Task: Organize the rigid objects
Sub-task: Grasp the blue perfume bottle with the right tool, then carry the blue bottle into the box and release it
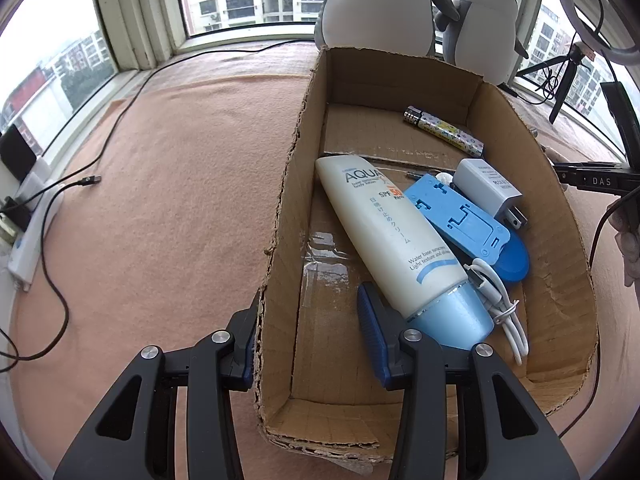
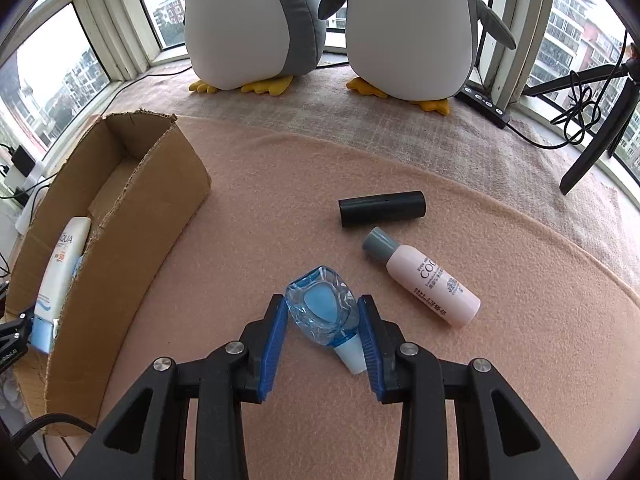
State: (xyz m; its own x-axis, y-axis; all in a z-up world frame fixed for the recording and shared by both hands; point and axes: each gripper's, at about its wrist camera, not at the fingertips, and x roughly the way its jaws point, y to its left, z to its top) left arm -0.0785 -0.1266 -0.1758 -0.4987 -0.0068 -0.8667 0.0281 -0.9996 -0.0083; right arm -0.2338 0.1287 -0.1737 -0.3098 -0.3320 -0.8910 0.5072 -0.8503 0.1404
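Boxed: sunscreen tube [image 1: 384,232], lighter [image 1: 444,130], charger [image 1: 486,188].
Your right tongs [image 2: 323,334] straddle the blue bottle [image 2: 322,310], apparently unclamped; left tongs [image 1: 310,334] gape, empty, astride the box [image 1: 280,216] wall; two items remain.

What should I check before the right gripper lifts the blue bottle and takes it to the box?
1. Blue bottle between the right gripper pads: ok, both blue pads flank it.
2. Pads actually clamping it: cannot tell, contact looks close but the bottle lies on the blanket.
3. Pink bottle clear of the lift: ok, apart to the right.
4. Black cylinder clear: ok, farther back.
5. Free floor in the box: ok, bare strip left of the sunscreen tube.
6. Left gripper out of the drop path: not ok, open astride the box's left wall.
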